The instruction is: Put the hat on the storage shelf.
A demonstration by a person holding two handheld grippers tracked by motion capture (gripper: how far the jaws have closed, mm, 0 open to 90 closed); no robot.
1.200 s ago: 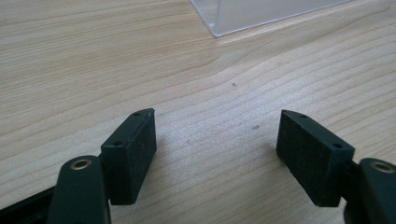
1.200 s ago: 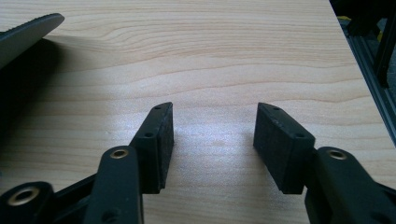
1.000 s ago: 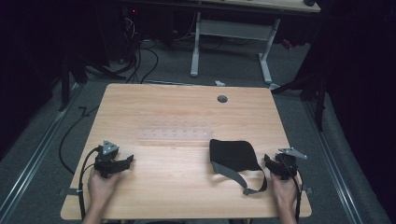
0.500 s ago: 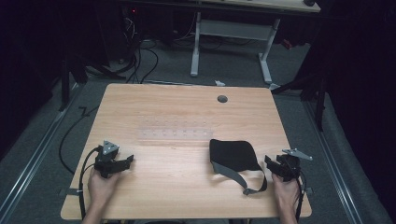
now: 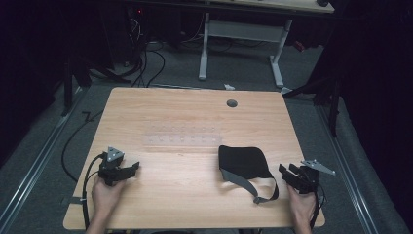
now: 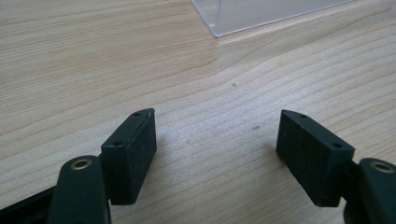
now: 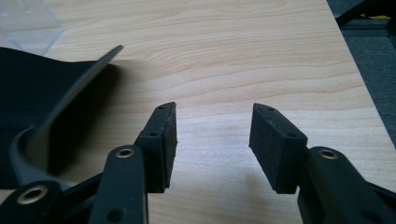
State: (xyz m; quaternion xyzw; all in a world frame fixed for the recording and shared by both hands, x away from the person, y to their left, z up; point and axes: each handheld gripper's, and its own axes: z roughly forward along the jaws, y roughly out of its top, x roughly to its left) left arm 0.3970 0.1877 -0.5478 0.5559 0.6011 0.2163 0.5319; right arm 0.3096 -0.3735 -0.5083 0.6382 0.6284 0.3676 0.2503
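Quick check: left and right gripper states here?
Left gripper: open, holding nothing, above bare table.
Right gripper: open, holding nothing, beside the black mask.

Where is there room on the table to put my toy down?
The far half of the table, beyond the clear tray, is bare. So is the near middle, between the left claw and the black pouch. It's crowded near the right claw.

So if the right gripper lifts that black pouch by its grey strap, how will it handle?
Probably floppy: the black pouch lies flat and soft-edged. Its grey strap curls in a loose loop, so it would likely drape and swing. Looks light for its size.
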